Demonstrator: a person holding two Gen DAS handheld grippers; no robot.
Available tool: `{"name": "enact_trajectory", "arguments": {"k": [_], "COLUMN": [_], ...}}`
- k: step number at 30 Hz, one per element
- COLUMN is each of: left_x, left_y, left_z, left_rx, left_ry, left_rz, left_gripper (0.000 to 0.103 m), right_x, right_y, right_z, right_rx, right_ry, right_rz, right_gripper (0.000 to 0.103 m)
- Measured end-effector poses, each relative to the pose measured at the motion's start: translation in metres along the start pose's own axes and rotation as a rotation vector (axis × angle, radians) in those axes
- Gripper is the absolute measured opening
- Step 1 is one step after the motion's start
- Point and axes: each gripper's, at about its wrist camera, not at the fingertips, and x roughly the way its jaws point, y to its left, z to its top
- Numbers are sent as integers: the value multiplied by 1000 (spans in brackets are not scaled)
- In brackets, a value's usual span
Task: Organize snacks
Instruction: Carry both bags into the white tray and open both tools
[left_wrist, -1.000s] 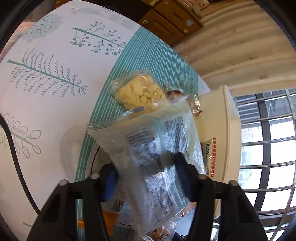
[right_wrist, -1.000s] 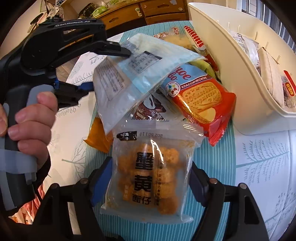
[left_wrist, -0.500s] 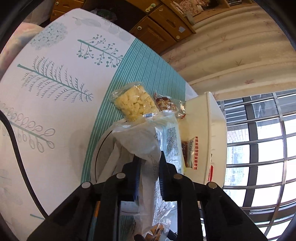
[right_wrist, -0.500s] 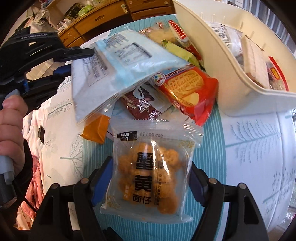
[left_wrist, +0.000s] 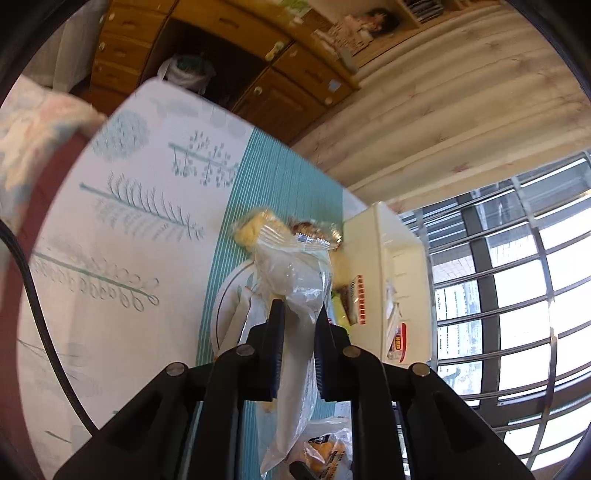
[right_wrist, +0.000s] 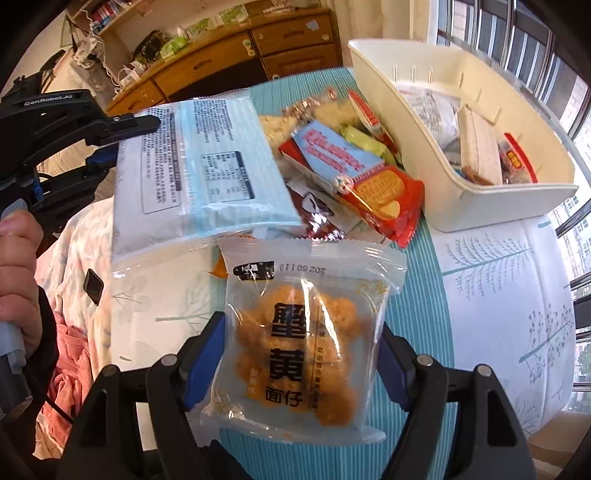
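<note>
Transfer step, both tools loaded; left gripper (left_wrist: 298, 314) clamped on pale blue packet (right_wrist: 199, 166), held above the pile; right gripper (right_wrist: 301, 354) clamped wide on orange snack bag (right_wrist: 306, 332), off the table; next likely: carry both over cream bin (right_wrist: 476, 199) rim, release inside.

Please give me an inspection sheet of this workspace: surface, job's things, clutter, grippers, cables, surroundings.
Surface: tablecloth, white with teal tree prints and a teal striped band.
Job's things: snack pile beside cream bin; the bin already holds packets.
Clutter: pink cloth at table edge.
Grippers: left gripper shut on blue packet, lifted; right gripper shut on orange snack bag.
Cables: black cable over the tablecloth.
Surroundings: wooden drawers, barred window.
</note>
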Motion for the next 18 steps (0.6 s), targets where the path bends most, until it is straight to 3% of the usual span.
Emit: {"name": "enact_trajectory", "arguments": {"k": [6, 18], "left_x": [-45, -95], "left_y": [-12, -54], "left_z": [2, 1], "left_rx": [43, 136], "left_ry": [-66, -185], "left_rz": [-15, -29], "left_gripper": [12, 12], "right_x": [-21, -64], "right_y": [11, 6], "right_z": [2, 25], "right_rx": [-18, -42], "right_ry": [-64, -204], "right_rz": [-5, 24], "right_gripper": [75, 75]}}
